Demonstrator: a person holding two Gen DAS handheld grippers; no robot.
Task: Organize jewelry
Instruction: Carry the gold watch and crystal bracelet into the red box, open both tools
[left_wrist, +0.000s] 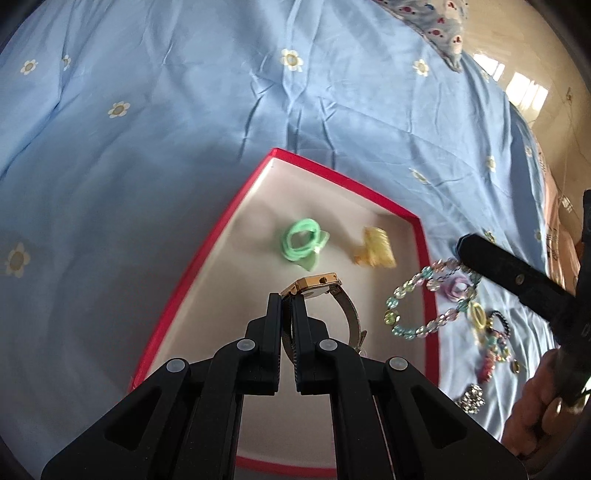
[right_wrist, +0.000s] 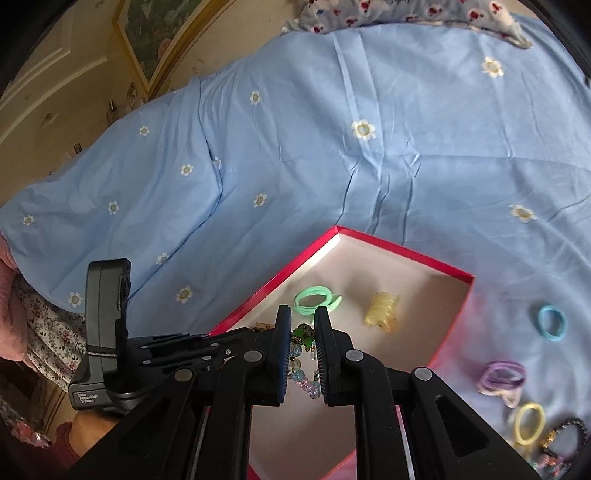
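**Two pieces carried over the red box**

The left gripper (left_wrist: 287, 306) is pressed together on the mesh strap of the gold watch (left_wrist: 314, 288). The grip is on the strap, so the watch case stands free above the fingertips and hangs over the white floor of the box (left_wrist: 207, 236). I think this grip is chosen because the strap is thin and soft, easy to pinch, while the case is hard and slippery.

The right gripper (right_wrist: 303, 347) pinches the bead bracelet (left_wrist: 424, 295) near its top. The rest of the loop hangs down between the jaws and over the right wall of the box, with a small green frog charm (right_wrist: 304, 332) showing at the fingertips. Holding it high probably lets the beads fall straight into the box.

Already inside lie a green hair tie (left_wrist: 301, 242) and a yellow clip (left_wrist: 375, 247), apart from each other. On the blue sheet (left_wrist: 184, 110), right of the box, wait a blue tie (right_wrist: 552, 321), a purple tie (right_wrist: 502, 376) and a yellow tie (right_wrist: 530, 422), with more small pieces beside them.

The device on the left handle bears white writing, too small to read surely.
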